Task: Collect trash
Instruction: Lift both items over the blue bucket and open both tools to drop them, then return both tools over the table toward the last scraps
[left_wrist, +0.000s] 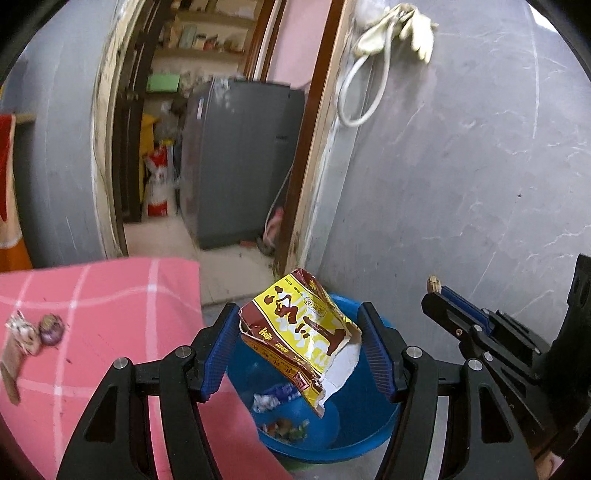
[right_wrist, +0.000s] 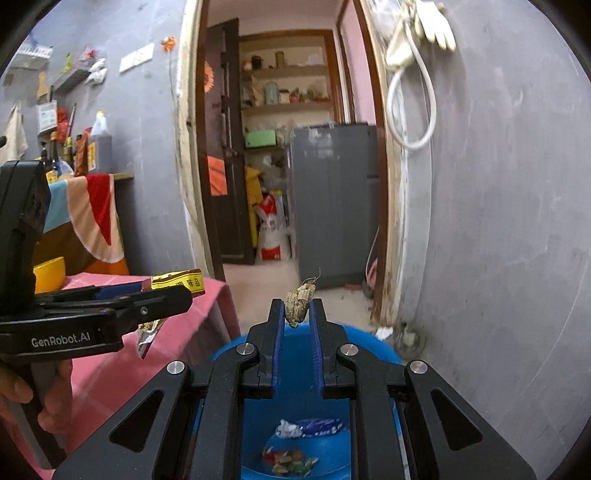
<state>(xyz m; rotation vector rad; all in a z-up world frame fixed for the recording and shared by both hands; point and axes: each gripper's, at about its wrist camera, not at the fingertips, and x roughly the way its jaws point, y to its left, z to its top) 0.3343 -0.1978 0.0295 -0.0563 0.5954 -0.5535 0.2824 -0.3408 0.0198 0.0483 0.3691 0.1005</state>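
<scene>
Left gripper (left_wrist: 299, 354) fingers spread wide; right gripper (right_wrist: 297, 314) fingers nearly closed, pinching

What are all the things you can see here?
Torn yellow and maroon paper packet: one, between the left tool's fingers, over the bin.
Dried brown husk scrap: one, pinched in the right tool.
Round blue plastic bin: one, on the floor, wrappers inside.
Pink checked tablecloth: one, left of the bin.
Purple onion: one, on the cloth.
Grey fridge: one, through the doorway.
White gloves: hanging on the grey wall.
Left tool: black, blue pads.
Right tool: black, blue pads.
</scene>
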